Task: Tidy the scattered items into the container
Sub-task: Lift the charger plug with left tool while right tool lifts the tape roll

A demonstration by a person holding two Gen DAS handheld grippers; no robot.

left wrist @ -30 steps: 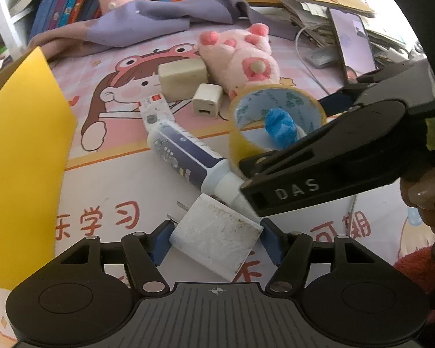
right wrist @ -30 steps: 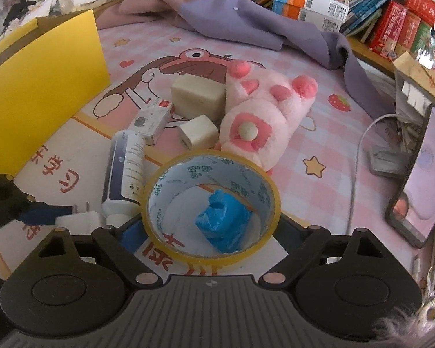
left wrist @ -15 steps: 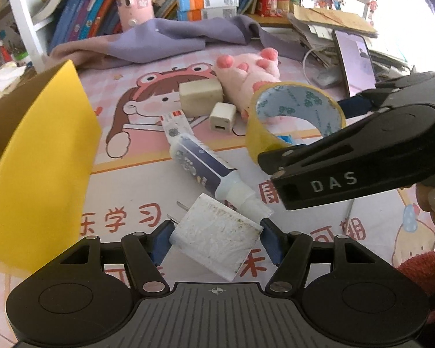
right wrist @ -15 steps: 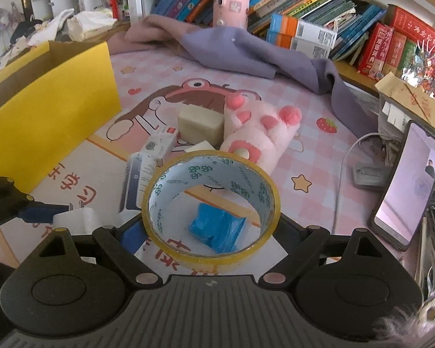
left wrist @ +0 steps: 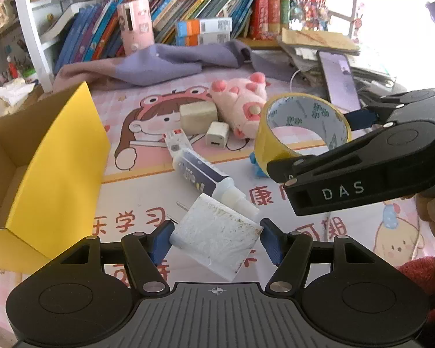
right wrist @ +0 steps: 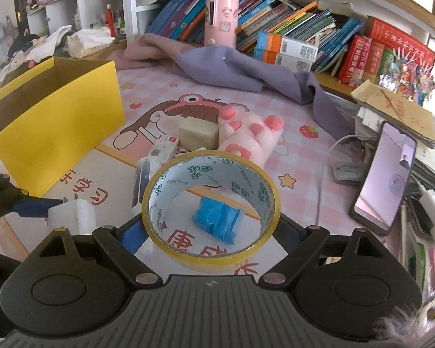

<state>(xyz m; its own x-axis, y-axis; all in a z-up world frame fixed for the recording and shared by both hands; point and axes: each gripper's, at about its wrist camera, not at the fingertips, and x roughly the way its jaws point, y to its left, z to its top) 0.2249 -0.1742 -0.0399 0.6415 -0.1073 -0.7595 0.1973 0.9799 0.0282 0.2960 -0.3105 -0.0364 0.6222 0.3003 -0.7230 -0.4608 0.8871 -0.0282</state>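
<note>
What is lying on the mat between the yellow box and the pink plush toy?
In the right wrist view, between the yellow box and the pink plush toy lies a beige block, touching the toy; the mat nearer the box is bare.

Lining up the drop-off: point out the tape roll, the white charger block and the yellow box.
tape roll (right wrist: 217, 258): right wrist view, near outer yellow wall.
white charger block (left wrist: 217, 236): left wrist view, middle of its scuffed top face.
yellow box (left wrist: 63, 174): left wrist view, outer side wall.

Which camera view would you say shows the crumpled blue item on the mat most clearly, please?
The right wrist view: the crumpled blue item lies in plain sight on the mat, framed by the tape roll held above it. In the left wrist view that roll hides all but a blue sliver.
</note>
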